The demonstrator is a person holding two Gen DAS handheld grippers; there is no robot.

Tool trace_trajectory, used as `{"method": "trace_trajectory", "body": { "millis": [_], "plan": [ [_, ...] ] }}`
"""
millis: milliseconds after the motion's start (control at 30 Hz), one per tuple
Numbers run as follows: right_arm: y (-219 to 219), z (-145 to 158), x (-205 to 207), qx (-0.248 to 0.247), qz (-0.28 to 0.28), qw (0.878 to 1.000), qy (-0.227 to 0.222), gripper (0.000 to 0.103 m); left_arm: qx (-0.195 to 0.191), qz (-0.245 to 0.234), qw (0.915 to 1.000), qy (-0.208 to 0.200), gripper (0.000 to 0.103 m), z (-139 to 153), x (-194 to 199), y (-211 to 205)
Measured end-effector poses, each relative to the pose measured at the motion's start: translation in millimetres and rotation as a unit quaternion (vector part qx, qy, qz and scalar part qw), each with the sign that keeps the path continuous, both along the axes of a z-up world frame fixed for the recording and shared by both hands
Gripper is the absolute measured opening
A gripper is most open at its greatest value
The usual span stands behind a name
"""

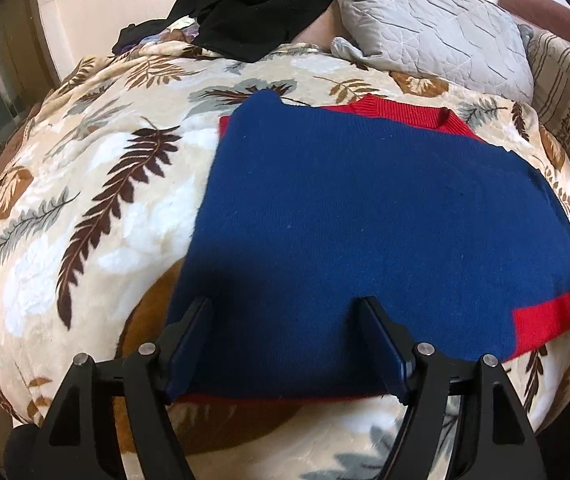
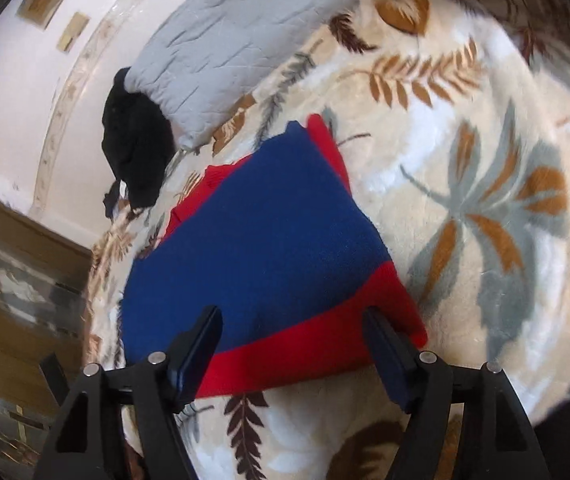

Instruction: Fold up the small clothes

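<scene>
On the blanket (image 1: 97, 216), a folded sweater (image 1: 365, 216) lies between both wide, empty grippers (image 1: 285, 304) (image 2: 291, 312); only the left view shows its collar (image 1: 405, 114).

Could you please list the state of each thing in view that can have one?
Blue and red knit sweater: folded, lying flat on the blanket.
Cream leaf-print fleece blanket: spread over the bed.
Grey quilted pillow: resting at the far end.
Black garment: crumpled, unfolded.
Left hand-held gripper: open, over the sweater's near edge.
Right hand-held gripper: open, over the sweater's red hem.
</scene>
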State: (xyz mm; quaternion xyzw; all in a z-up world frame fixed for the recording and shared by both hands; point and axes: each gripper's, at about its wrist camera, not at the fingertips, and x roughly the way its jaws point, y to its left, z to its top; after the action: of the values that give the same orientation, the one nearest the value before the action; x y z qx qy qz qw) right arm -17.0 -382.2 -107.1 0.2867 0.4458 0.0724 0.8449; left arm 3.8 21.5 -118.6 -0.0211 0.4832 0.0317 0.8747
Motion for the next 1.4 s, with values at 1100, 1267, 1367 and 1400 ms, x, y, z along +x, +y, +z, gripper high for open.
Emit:
{"method": "trace_trajectory", "body": {
  "millis": [1100, 1267, 1367, 1400],
  "plan": [
    [15, 5, -12, -0.165, -0.007, 0.986, -0.010, 0.077, 0.022, 0.054, 0.9983, 0.010, 0.081, -9, -16, 17],
    [12, 4, -13, -0.170, -0.013, 0.985, -0.005, 0.077, 0.016, 0.056, 0.9983, 0.007, 0.083, -11, -17, 18],
    [13, 4, -14, -0.175, -0.013, 0.984, -0.004, 0.077, 0.015, 0.054, 0.9984, 0.005, 0.083, -12, -18, 19],
    [14, 5, -14, -0.178, -0.013, 0.984, -0.004, 0.077, 0.014, 0.055, 0.9984, 0.005, 0.083, -12, -19, 20]
  ]
}}
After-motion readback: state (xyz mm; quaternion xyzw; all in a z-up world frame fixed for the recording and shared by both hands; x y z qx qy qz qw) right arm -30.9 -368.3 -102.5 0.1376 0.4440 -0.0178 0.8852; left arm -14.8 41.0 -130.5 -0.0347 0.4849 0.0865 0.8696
